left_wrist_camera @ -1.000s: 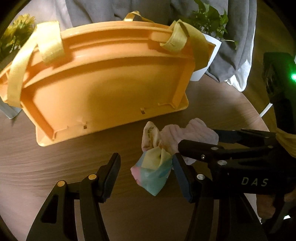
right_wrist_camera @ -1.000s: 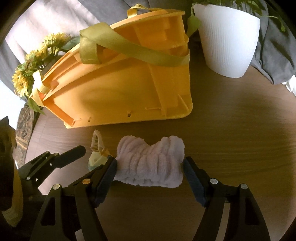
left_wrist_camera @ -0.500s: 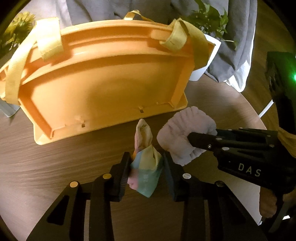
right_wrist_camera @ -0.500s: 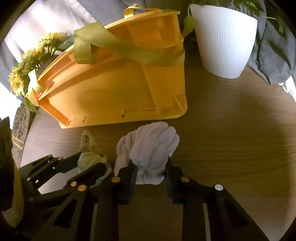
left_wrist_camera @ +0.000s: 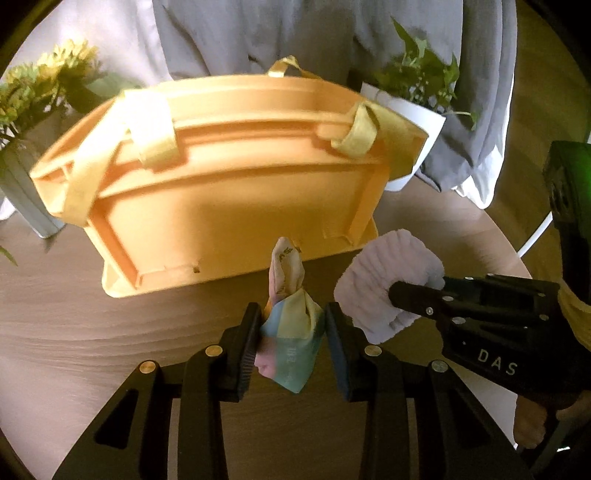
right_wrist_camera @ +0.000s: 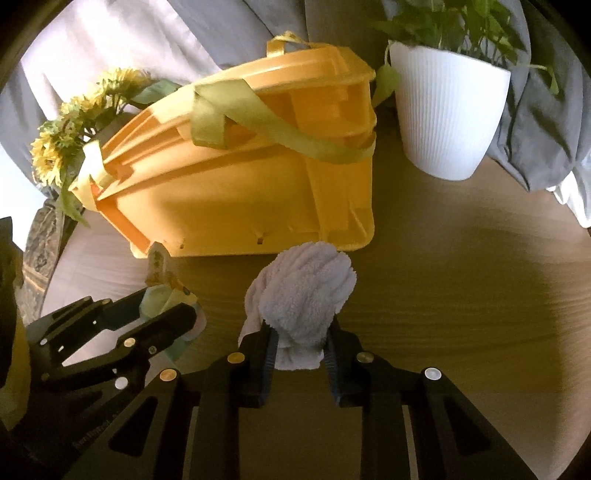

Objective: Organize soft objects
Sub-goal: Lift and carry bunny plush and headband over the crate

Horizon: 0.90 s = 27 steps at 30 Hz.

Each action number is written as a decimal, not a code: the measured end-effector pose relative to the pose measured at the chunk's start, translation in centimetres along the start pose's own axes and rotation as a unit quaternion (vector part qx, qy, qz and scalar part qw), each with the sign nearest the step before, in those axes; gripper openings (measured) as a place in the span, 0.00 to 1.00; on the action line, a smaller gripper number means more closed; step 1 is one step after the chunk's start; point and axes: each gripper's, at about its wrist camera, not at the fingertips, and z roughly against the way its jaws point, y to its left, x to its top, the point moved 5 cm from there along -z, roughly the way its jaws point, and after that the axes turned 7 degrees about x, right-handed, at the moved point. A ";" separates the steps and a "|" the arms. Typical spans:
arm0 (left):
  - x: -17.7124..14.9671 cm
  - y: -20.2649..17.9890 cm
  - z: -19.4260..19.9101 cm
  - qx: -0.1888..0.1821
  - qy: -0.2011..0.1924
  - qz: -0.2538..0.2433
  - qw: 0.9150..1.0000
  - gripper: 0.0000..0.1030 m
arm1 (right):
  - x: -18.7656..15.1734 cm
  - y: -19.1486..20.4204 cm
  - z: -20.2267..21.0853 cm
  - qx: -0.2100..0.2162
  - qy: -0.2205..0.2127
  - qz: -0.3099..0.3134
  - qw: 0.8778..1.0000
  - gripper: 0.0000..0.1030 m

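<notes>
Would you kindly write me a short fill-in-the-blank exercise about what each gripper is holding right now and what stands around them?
1. The left gripper is shut on a pastel ____.
2. The right gripper is shut on a fluffy white ____.
3. The orange basket has ____ fabric handles.
4. The green plant stands in a ____ ribbed pot.

Missing words: pouch; cloth; yellow; white
</notes>
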 end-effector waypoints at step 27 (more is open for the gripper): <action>4.0 3.0 8.5 0.032 -0.123 0.020 0.992 0.34 | 2.9 6.2 7.9 -0.008 -0.125 0.051 0.991 0.24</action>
